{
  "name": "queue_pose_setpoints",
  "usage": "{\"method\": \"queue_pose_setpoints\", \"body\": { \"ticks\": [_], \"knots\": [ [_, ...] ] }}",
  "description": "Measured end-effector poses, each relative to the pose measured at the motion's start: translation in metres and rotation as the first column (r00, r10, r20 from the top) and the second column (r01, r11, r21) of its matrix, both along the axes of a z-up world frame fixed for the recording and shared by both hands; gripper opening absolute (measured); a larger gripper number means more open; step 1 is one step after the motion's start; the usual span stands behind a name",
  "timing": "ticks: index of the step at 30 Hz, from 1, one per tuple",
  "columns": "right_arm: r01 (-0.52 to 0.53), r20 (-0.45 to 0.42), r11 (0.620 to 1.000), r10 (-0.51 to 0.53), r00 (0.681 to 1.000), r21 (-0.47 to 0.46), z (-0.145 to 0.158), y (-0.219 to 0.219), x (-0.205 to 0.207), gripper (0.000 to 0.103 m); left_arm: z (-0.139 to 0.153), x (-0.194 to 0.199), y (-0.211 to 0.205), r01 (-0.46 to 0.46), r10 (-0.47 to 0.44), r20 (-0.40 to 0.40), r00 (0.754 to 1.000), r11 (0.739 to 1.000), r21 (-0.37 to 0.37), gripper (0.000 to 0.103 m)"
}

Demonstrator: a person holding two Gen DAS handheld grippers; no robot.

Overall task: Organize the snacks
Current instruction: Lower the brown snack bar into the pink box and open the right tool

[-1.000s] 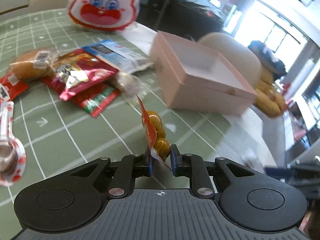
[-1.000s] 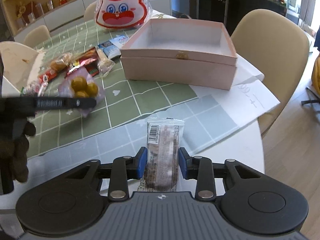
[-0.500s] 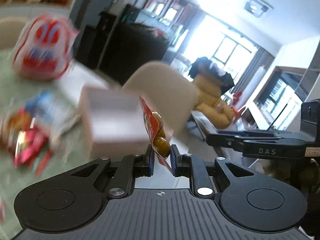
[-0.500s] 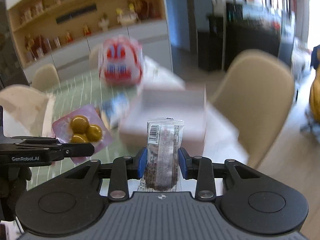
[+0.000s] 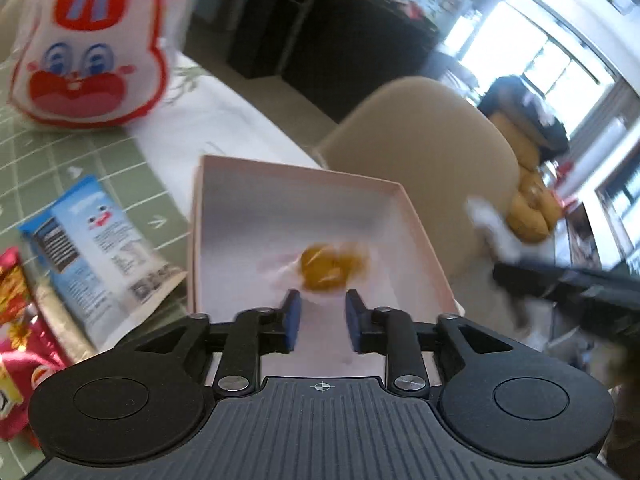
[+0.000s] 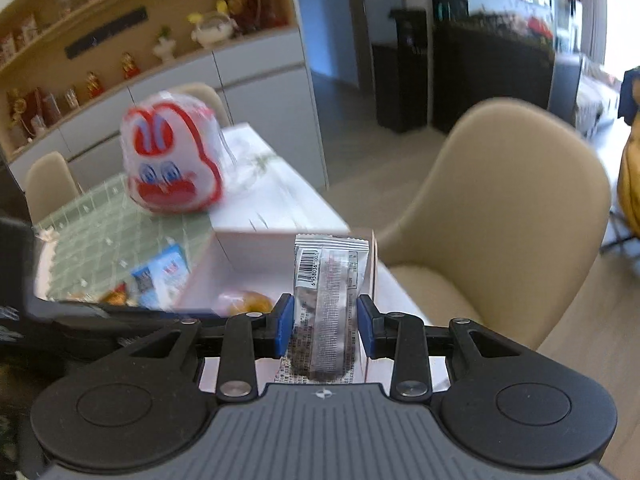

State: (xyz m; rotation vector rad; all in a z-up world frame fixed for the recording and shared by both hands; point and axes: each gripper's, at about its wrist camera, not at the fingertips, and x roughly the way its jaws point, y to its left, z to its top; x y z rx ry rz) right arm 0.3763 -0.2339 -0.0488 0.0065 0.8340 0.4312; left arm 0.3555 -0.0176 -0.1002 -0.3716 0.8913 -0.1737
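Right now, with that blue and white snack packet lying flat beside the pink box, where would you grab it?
Probably by the pale sealed end of the blue and white snack packet, nearest the camera. It lies flat on the table, so come from above and pinch that thin edge. The pink box crowds its right side, so approach from its left.

The box (image 5: pixel 296 216) is sitting open on the table (image 5: pixel 224 120), with a chair (image 5: pixel 424 152) standing behind it. A packet of round snacks (image 5: pixel 328 266) is lying inside the box. A flat packet (image 5: pixel 96 248) is lying just left of the box, with more wrappers (image 5: pixel 20 320) lying further left. A rabbit-faced bag (image 5: pixel 88 48) is standing behind the box to the left.
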Motion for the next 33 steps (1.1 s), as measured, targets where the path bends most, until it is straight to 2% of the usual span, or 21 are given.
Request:
{"method": "queue_pose_setpoints", "body": {
  "ticks": [2,5,7,10,15,19,22,26,28,33],
  "knots": [
    [-0.013,-0.035,1.0,0.012,0.999,-0.01,-0.019,0.003,0.008,0.033,0.004,-0.007,0.004,-0.002,0.002,0.018,1.0,1.0,-0.008,0.029],
    [-0.034,-0.063,0.999,0.032,0.997,-0.019,-0.039,0.011,0.018,0.035,0.01,-0.024,0.007,-0.013,0.011,0.047,0.999,0.999,0.041,0.029],
    [-0.047,-0.087,0.999,0.047,0.995,0.001,-0.047,0.013,0.023,0.039,0.011,-0.035,0.008,-0.013,0.01,0.051,0.999,0.997,0.073,0.029],
    [-0.064,-0.097,0.998,0.065,0.993,0.014,-0.053,0.025,0.028,0.04,0.008,-0.066,0.019,-0.025,0.021,0.044,0.999,0.997,0.074,0.028],
    [-0.126,-0.059,0.992,0.124,0.991,-0.03,-0.047,0.052,0.016,0.041,-0.009,-0.109,0.051,-0.148,0.149,-0.005,0.989,0.986,0.073,0.028],
    [-0.262,-0.028,0.963,0.261,0.965,-0.061,-0.042,0.103,-0.005,0.051,-0.016,-0.142,0.079,-0.281,0.285,-0.051,0.957,0.957,0.077,0.028],
    [-0.356,-0.033,0.932,0.355,0.934,-0.067,-0.04,0.147,-0.015,0.054,-0.02,-0.163,0.096,-0.327,0.334,-0.081,0.939,0.941,0.085,0.028],
    [-0.438,-0.089,0.898,0.433,0.897,-0.041,-0.048,0.208,-0.016,0.058,-0.022,-0.194,0.115,-0.381,0.383,-0.092,0.919,0.924,0.041,0.028],
    [-0.465,-0.129,0.884,0.456,0.881,-0.048,-0.057,0.235,-0.016,0.058,-0.022,-0.209,0.122,-0.4,0.399,-0.096,0.912,0.917,0.015,0.028],
    [-0.431,-0.209,0.901,0.412,0.887,-0.054,-0.079,0.277,-0.008,0.058,-0.025,-0.224,0.151,-0.441,0.436,-0.094,0.895,0.896,-0.047,0.028]
  ]
}}
